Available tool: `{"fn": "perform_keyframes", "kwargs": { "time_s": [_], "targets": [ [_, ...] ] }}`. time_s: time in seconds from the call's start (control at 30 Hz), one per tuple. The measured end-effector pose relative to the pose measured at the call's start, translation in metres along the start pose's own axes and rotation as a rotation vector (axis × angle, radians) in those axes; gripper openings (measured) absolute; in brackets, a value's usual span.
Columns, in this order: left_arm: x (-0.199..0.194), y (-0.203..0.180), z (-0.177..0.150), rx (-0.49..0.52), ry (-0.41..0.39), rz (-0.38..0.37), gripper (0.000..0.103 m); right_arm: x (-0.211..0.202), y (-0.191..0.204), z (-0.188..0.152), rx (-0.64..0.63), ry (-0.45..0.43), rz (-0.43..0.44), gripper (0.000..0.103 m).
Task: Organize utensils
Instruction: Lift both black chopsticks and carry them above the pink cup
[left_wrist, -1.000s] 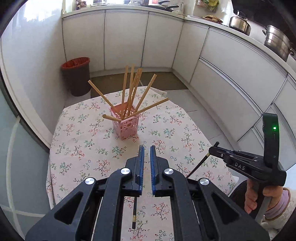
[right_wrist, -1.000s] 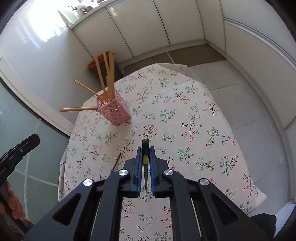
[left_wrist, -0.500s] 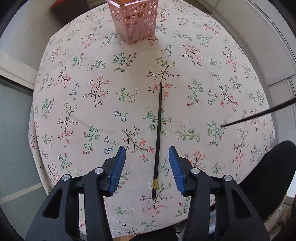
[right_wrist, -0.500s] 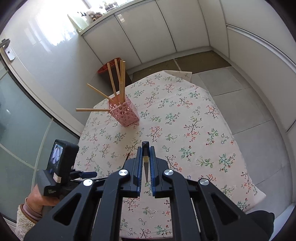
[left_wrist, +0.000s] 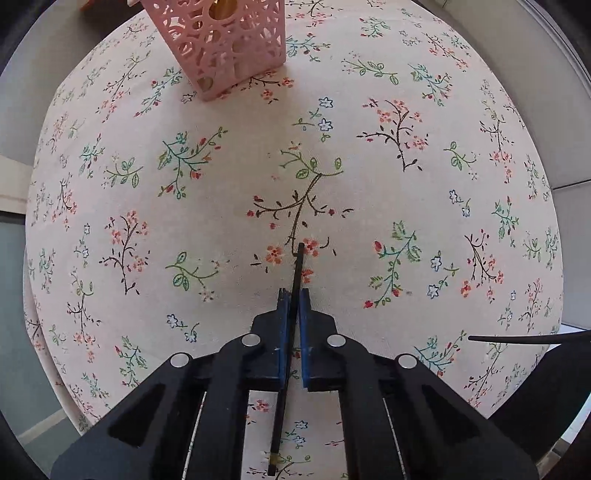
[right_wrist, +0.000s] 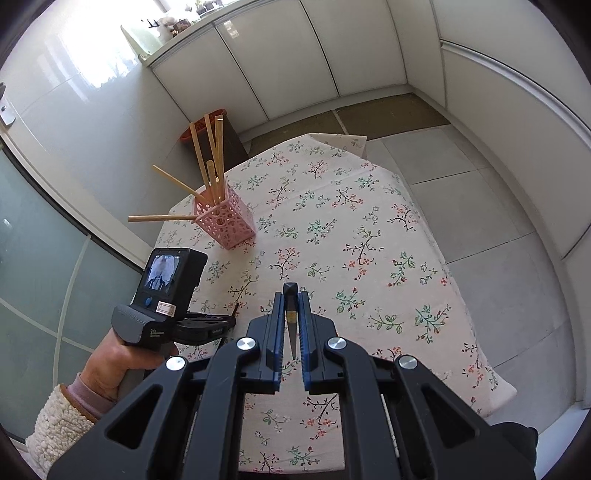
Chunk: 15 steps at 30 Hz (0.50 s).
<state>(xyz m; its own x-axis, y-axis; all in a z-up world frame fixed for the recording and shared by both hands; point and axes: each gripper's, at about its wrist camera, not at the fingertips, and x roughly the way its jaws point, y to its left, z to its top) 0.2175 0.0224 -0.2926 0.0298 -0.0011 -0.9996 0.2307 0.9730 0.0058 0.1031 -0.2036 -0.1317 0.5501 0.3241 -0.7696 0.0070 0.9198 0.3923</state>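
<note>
On the floral tablecloth (left_wrist: 406, 177) lies a black chopstick (left_wrist: 297, 266). My left gripper (left_wrist: 293, 293) points straight down over it, its jaws closing with the blue pads pressed on the stick's sides. A pink lattice holder (left_wrist: 225, 44) stands at the far end of the table. My right gripper (right_wrist: 290, 295) hovers above the table, shut on a second black chopstick (right_wrist: 290, 291), whose thin end shows as a dark line (left_wrist: 517, 339) at the right. The holder (right_wrist: 225, 225) contains several wooden chopsticks (right_wrist: 212, 162). A hand holds the left gripper (right_wrist: 231, 322) at the table's near left.
The small table (right_wrist: 369, 221) stands on a tiled floor between white cabinets (right_wrist: 280, 62) and a glass door (right_wrist: 33, 258). A dark bin with a red liner (right_wrist: 232, 140) stands behind the holder. A sleeve (right_wrist: 55, 428) is at the lower left.
My left gripper dropped from above the table down to the cloth, opened around the lying black chopstick and closed on it. The right gripper stayed almost still, holding its chopstick.
</note>
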Motion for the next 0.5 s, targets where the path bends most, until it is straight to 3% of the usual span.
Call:
{"fn": "perform_keyframes", "kwargs": {
  "time_s": [0.1, 0.2, 0.4, 0.5],
  "targets": [
    [-0.006, 0.007, -0.011, -0.022, -0.037, -0.03, 0.003, -0.002, 0.002, -0.001, -0.001, -0.002, 0.012, 0.008],
    [-0.04, 0.014, -0.034, -0.015, -0.13, -0.04, 0.003, -0.007, 0.006, 0.0, -0.006, -0.011, 0.032, 0.008],
    [-0.147, 0.025, -0.107, -0.031, -0.464, -0.1, 0.003, -0.025, 0.023, 0.006, -0.04, -0.047, 0.074, 0.008],
    [-0.18, 0.006, -0.127, -0.041, -0.603, -0.072, 0.003, -0.034, 0.033, 0.009, -0.061, -0.063, 0.09, 0.008]
  ]
}}
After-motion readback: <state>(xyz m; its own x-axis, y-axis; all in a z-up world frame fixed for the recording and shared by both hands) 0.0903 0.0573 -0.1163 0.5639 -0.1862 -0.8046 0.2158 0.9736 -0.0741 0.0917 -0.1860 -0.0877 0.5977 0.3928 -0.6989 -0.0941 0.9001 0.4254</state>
